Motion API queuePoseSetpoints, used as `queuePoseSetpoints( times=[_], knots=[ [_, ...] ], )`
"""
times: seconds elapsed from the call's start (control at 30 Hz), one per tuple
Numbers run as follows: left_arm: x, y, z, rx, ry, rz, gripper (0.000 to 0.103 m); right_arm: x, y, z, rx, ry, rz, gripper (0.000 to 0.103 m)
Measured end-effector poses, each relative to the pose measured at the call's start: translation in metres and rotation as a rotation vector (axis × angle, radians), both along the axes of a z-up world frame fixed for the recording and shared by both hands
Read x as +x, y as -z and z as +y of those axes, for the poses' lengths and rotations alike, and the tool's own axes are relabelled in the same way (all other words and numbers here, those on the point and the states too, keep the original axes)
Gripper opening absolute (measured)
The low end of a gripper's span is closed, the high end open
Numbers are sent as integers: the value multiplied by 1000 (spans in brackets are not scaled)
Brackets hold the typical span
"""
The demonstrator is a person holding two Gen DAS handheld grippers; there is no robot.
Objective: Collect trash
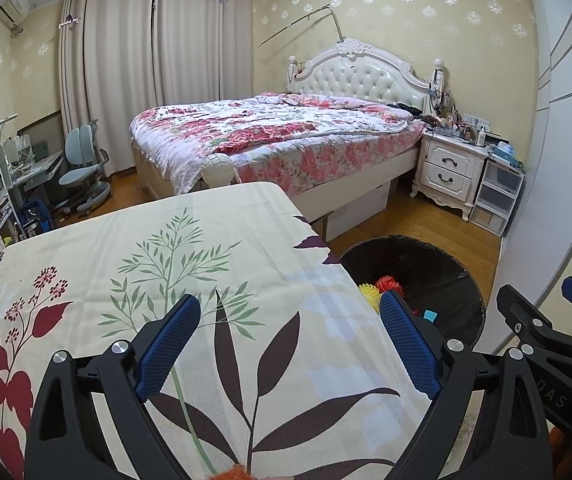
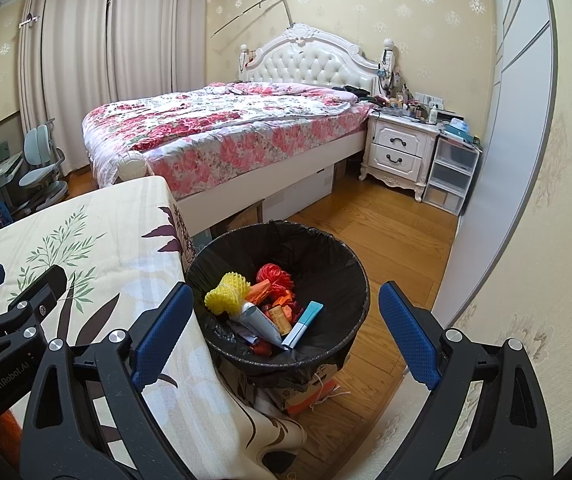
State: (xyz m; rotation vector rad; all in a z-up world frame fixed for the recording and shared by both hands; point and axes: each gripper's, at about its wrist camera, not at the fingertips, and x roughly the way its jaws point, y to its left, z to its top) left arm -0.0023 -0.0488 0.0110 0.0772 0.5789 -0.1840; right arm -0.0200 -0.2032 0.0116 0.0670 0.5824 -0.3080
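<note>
left gripper (image 1: 290, 316): spread, empty, above table (image 1: 205, 240) | right gripper (image 2: 286, 312): spread, empty, above bin (image 2: 350, 264) beside table | bin: yellow foam net (image 2: 225, 292), tube (image 2: 259, 322), possibly wrappers

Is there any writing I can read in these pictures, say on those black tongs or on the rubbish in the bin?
"GenRobot.AI": on the black body of the left tongs, seen from the right camera.
"DAS": end of a longer word cut off by the frame edge, on the right tongs, seen from the left camera.
Tubes and packets in the trash bin: print too small to read.
Bottles on the nightstand: too small to read.
</note>
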Motion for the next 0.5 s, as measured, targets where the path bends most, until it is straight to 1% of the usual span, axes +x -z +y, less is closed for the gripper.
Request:
queuePoseSetpoints(
  times=[0.5],
  knots=[
    [3, 0, 0, -19, 23, 8, 91, 0, 0, 0, 0, 1, 0, 92]
  ],
)
